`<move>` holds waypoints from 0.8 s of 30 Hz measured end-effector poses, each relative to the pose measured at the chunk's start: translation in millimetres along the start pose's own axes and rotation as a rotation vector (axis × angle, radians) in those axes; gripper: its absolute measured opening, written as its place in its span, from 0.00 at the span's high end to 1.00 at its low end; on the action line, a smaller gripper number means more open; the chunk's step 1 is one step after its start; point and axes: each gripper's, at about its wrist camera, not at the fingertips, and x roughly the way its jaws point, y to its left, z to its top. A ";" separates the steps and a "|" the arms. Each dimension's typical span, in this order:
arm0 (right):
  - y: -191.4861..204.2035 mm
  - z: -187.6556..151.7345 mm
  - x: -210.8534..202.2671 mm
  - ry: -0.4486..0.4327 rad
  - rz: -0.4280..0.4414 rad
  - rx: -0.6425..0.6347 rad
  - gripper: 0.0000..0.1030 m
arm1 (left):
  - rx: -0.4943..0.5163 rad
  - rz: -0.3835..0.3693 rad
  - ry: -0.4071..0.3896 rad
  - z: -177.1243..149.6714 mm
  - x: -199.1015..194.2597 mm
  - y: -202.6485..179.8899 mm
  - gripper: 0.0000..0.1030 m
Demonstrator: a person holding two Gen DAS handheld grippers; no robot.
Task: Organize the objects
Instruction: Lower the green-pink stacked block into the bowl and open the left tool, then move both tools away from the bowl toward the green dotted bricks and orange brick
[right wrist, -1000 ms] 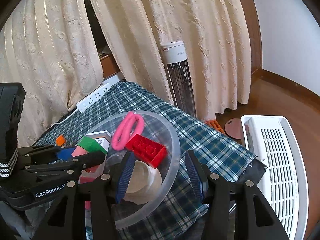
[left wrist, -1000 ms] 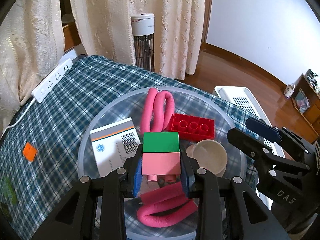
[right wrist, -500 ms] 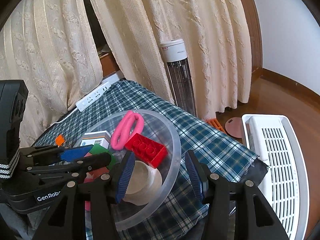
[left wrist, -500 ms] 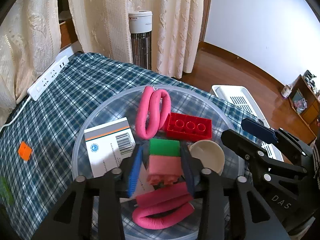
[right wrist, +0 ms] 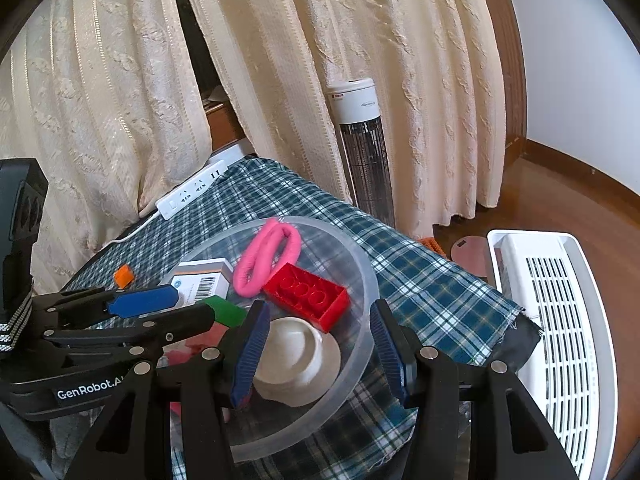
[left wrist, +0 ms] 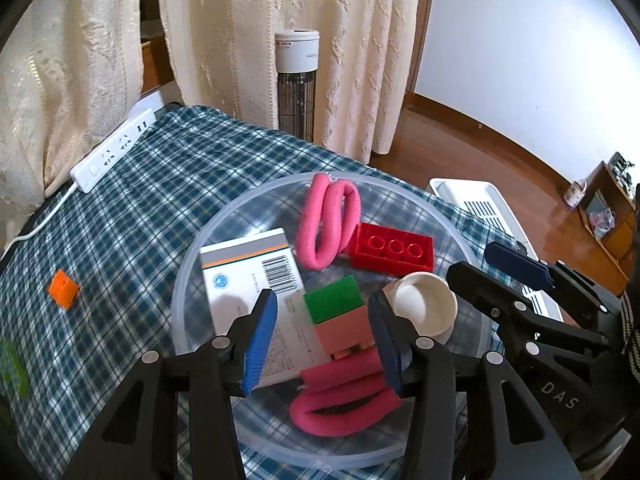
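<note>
Setting: cream curtains (right wrist: pixel 120 92), a white wall and a wooden floor lie behind a table under a blue-green plaid cloth (left wrist: pixel 132 208).
Left gripper (left wrist: pixel 324 336): its jaws have just been opening and now stand released, blue pads clear on both sides of a green-and-pink block (left wrist: pixel 340 322), which lies tilted between them, on its own.
Block's place: inside a clear round bowl (left wrist: pixel 188 280), leaning on the white box and the nearer pink roll.
Around the block, left wrist view: a white box (left wrist: pixel 248 276) with a barcode at 10 o'clock; a pink foam roll (left wrist: pixel 344 396) folded at 6 o'clock, touching the block; a small white cup (left wrist: pixel 424 304) at 2 o'clock; a red studded brick (left wrist: pixel 390 248) at 1 o'clock; a second pink roll (left wrist: pixel 326 224) at 12 o'clock, against the bowl's far wall and touching the brick.
Right gripper (right wrist: pixel 316 352): jaws parted and gripping nothing; it hovers at the bowl's near rim, the rim and the white cup seen through the gap.
Further out: an orange cube (left wrist: pixel 63 289) on the cloth at 9 o'clock of the bowl, well apart; a white power strip (left wrist: pixel 114 156) at the cloth's far left edge; a tower heater (left wrist: pixel 297 84) standing beyond the table at 12 o'clock; a white slatted appliance (right wrist: pixel 556 320) on the floor at 3 o'clock.
</note>
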 end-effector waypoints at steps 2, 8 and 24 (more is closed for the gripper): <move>3.3 -0.5 -1.7 -0.002 0.001 -0.005 0.46 | -0.011 0.002 -0.006 -1.8 -4.0 4.0 0.52; 13.8 -1.9 -5.7 -0.004 0.007 -0.019 0.45 | -0.048 0.011 -0.014 -9.0 -14.2 18.2 0.44; 49.3 -4.3 -9.0 -0.002 0.038 -0.059 0.43 | -0.150 0.059 -0.036 -31.5 -38.7 64.2 0.39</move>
